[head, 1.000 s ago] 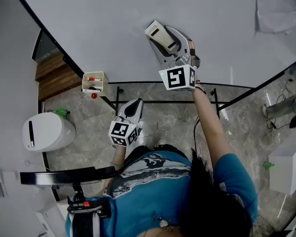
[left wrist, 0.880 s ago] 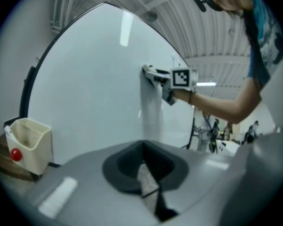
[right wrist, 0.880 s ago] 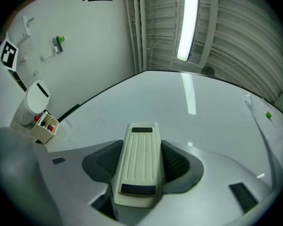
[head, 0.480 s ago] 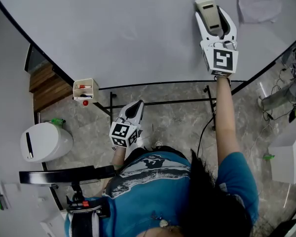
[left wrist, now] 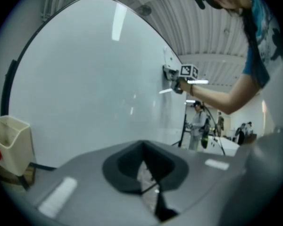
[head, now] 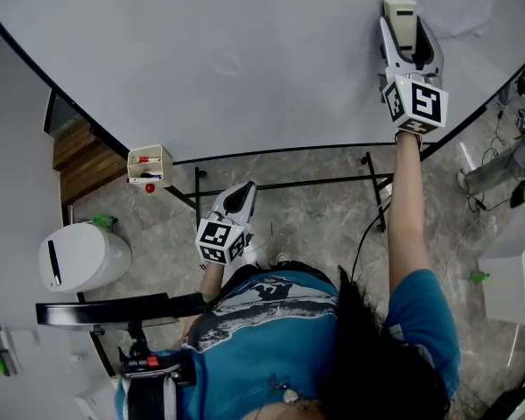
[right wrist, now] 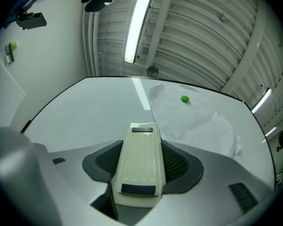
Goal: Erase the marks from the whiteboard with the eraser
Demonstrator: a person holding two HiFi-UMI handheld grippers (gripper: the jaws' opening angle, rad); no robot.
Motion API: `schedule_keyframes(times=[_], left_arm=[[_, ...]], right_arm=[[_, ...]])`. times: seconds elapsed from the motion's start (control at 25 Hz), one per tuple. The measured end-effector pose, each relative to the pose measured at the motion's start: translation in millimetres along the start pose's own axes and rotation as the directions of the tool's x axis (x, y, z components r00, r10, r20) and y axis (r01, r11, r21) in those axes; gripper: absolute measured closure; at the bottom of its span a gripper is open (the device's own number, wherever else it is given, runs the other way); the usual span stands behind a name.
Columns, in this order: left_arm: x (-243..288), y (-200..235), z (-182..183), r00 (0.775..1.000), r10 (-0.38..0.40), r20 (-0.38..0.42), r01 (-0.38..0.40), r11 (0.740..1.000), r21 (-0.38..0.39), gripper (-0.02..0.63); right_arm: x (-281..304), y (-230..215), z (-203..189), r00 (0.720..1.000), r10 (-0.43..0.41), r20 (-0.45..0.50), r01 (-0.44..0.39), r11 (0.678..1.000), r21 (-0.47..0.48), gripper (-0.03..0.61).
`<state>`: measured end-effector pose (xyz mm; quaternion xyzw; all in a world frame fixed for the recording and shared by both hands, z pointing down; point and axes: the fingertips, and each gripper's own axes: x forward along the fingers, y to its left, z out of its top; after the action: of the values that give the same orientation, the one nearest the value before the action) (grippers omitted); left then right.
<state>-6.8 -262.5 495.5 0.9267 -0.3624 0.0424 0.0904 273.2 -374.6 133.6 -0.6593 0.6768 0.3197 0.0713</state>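
The whiteboard [head: 245,51] fills the upper head view, with only a faint smudge [head: 228,65] near its middle. My right gripper [head: 402,33] is raised at the board's upper right and is shut on the cream eraser [head: 399,11]. That eraser [right wrist: 139,164] lies flat between the jaws, pressed toward the board. My left gripper [head: 237,194] hangs low in front of the person's chest, away from the board, its jaws closed together on nothing [left wrist: 148,189]. The left gripper view shows the right gripper [left wrist: 173,74] against the board at a distance.
A sheet of paper [head: 459,3] is pinned at the board's top right by a green magnet [right wrist: 185,98], just beyond the eraser. A small marker box [head: 146,164] hangs at the board's lower left edge. The board's stand [head: 280,182] crosses the stone floor.
My right gripper has carried the eraser across the board from its middle to the upper right, near the paper. The left gripper has stayed where it was.
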Motion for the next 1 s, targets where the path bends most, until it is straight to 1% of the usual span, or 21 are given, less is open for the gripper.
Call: schedule_keyframes(times=[0.16,0.28,0.4,0.56,0.68,0.84,1.0], left_arm=[[-2,4,-1,1.000,0.014,0.000,-0.014,1.000,-0.002,0.611],[-6,7,-2,1.000,0.024,-0.001,-0.024,1.000,-0.003,0.611],[-10,11,-2,0.999,0.036,-0.004,-0.036,0.999,-0.005,0.611],[-17,20,-4,0.998,0.060,-0.004,-0.060,0.998,-0.012,0.611],[-22,27,-6,0.997,0.079,-0.002,-0.079,0.997,-0.017,0.611],[-32,38,-8,0.994,0.106,0.000,-0.106,0.994,-0.026,0.611],[-40,51,-11,0.991,0.135,0.003,-0.135,0.990,-0.035,0.611]], right_arm=[[1,7,-1,1.000,0.002,0.009,-0.002,1.000,0.031,0.316],[2,24,2,1.000,0.016,0.024,-0.016,1.000,0.001,0.316],[5,53,5,0.998,0.046,0.040,-0.044,0.998,-0.046,0.316],[10,102,8,0.994,0.096,0.049,-0.092,0.992,-0.087,0.316],[10,146,11,0.983,0.159,0.092,-0.142,0.975,-0.169,0.316],[6,207,-3,0.970,0.240,0.033,-0.227,0.947,-0.226,0.316],[-2,273,-21,0.941,0.338,-0.001,-0.329,0.915,-0.231,0.316]])
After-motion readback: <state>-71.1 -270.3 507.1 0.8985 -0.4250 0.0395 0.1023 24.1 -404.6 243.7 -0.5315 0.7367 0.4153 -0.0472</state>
